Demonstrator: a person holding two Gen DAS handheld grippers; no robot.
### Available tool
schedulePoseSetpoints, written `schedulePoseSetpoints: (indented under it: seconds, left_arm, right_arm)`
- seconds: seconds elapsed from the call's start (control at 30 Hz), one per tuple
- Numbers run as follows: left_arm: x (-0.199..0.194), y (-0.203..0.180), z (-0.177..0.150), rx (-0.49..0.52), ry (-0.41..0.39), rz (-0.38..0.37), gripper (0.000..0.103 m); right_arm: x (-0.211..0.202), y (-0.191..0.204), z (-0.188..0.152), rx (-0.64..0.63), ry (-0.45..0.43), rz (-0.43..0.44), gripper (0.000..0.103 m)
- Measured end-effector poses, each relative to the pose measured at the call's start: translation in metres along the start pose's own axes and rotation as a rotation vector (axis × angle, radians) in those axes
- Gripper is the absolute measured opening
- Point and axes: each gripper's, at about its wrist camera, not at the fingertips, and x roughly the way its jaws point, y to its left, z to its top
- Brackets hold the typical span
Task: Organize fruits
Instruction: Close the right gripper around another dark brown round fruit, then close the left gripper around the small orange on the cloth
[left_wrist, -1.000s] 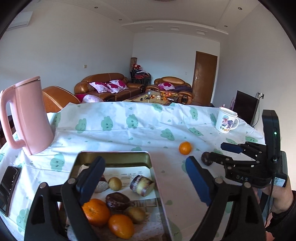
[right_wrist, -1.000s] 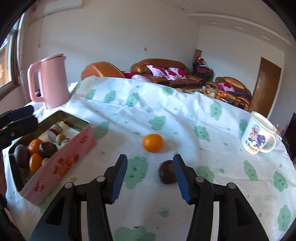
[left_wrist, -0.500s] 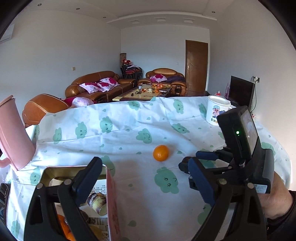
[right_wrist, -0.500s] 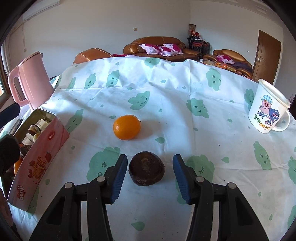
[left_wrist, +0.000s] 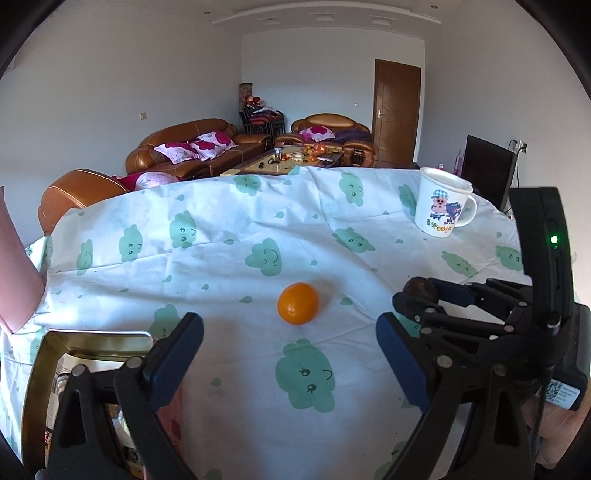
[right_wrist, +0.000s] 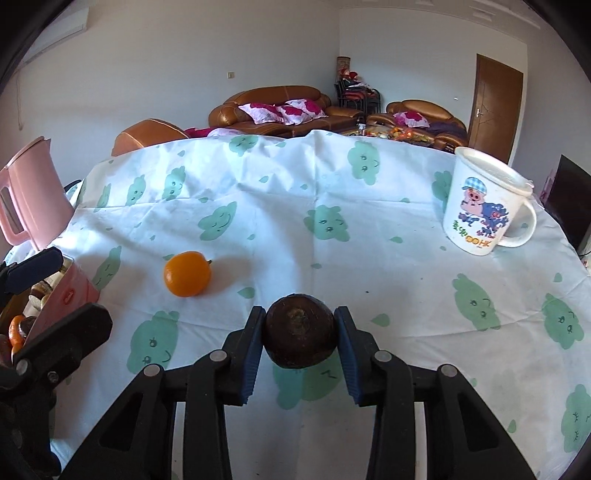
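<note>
Dark fruit (right_wrist: 299, 339) clamped in right tongs (right_wrist: 300, 341); left tongs (left_wrist: 290, 350) gape empty, orange (left_wrist: 297, 303) ahead.

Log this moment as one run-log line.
right claw: shut on dark fruit | left claw: open, empty | orange: on tablecloth, untouched

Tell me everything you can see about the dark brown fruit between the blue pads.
The dark brown fruit is round, dull and rough-skinned, with a small stem scar facing the camera. The right hand-held gripper is closed on it, one blue pad pressing each side. It sits low over the cloud-print tablecloth; whether it touches the cloth cannot be told. The orange lies apart, to its left.
</note>
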Motion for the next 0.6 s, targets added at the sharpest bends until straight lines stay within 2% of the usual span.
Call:
schedulePoseSetpoints:
  seconds: [0.1, 0.17, 0.33, 0.37, 0.5, 0.57, 0.6]
  left_arm:
    - [0.024, -0.005, 0.003, 0.005, 0.049, 0.005, 0.090]
    - [0.039, -0.008, 0.005, 0.002, 0.090, -0.010, 0.077]
    - [0.070, -0.007, 0.008, -0.052, 0.166, -0.020, 0.070]
    - [0.075, -0.007, 0.009, -0.059, 0.187, -0.025, 0.064]
    - [0.087, -0.004, 0.009, -0.087, 0.235, -0.060, 0.047]
    - [0.085, -0.002, 0.009, -0.098, 0.226, -0.086, 0.038]
    - [0.084, -0.001, 0.008, -0.102, 0.226, -0.094, 0.038]
  right_arm:
    - [0.001, -0.009, 0.001, 0.025, 0.001, 0.010, 0.040]
    - [-0.002, -0.012, 0.001, 0.040, -0.009, 0.019, 0.040]
    - [-0.005, -0.015, 0.000, 0.055, -0.030, 0.034, 0.040]
    - [-0.006, -0.015, 0.000, 0.056, -0.034, 0.037, 0.040]
    - [-0.006, -0.015, 0.000, 0.058, -0.039, 0.047, 0.040]
    - [-0.007, -0.016, 0.000, 0.067, -0.042, 0.050, 0.040]
    - [-0.007, -0.017, 0.000, 0.069, -0.046, 0.055, 0.040]
